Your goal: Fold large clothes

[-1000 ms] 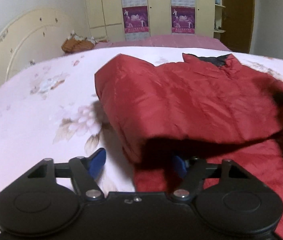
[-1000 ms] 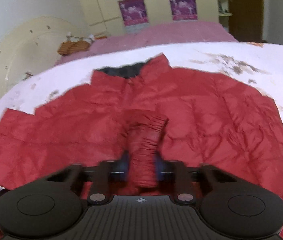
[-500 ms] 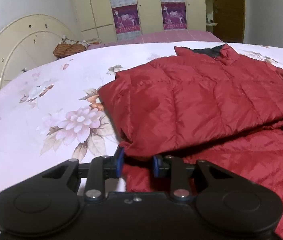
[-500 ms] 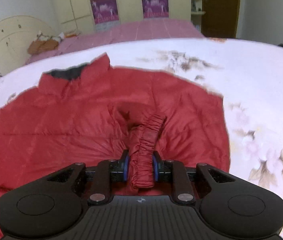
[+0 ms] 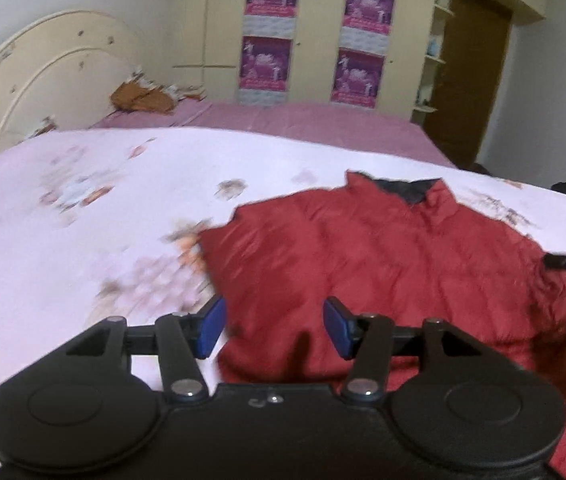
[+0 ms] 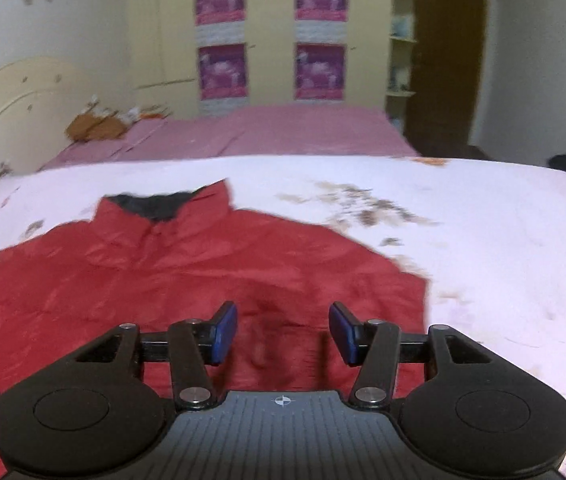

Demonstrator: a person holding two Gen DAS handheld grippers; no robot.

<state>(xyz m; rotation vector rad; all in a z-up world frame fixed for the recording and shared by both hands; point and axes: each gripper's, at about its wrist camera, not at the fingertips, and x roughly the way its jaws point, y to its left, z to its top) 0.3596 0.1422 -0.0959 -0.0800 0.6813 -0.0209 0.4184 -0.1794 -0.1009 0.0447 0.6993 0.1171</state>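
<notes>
Left wrist view showed the red padded jacket (image 5: 395,264) lying flat on the floral bedsheet (image 5: 83,240), its dark-lined collar (image 5: 407,190) toward the bed's far edge and both sleeves folded in over the body, so the next fold probably called for a fresh hold low on the hem, both sides lifted evenly so the slippery, puffy shell did not slide apart. The left gripper (image 5: 275,328) had just been opening and its jaws stood apart with nothing between them. The right gripper (image 6: 283,332) likewise had just let its jaws part, empty, above the jacket's middle.
</notes>
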